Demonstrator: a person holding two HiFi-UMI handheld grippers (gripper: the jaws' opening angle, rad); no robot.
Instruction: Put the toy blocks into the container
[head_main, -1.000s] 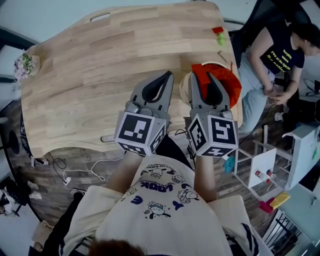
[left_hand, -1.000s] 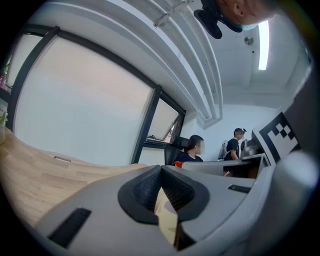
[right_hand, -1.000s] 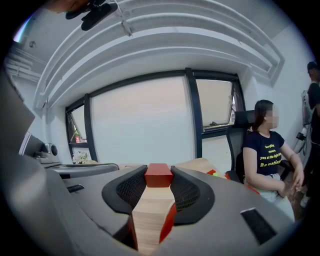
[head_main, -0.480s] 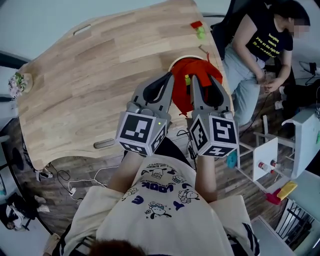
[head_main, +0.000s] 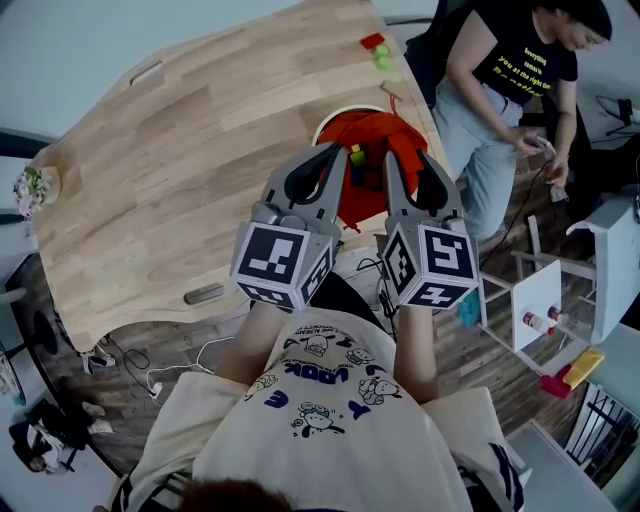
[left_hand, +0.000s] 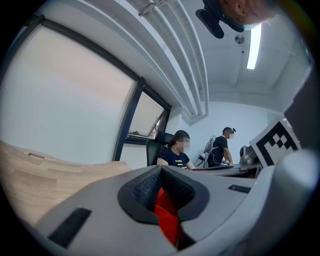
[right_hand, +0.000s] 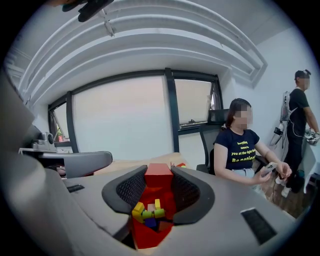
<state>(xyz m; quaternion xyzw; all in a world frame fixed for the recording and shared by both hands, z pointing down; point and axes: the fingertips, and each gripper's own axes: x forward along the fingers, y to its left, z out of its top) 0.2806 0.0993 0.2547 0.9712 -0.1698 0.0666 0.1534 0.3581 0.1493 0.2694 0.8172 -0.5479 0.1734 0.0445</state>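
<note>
Now my right gripper (right_hand: 158, 170), clamped on a red block (right_hand: 159, 181), has swung over the container (head_main: 378, 128) at the desk's (head_main: 180, 150) right edge; my left gripper (left_hand: 161, 172) is closed, empty. I'd release next.

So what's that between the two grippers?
The red container, with coloured blocks inside, shows in the gap between the left gripper and right gripper in the head view.
</note>
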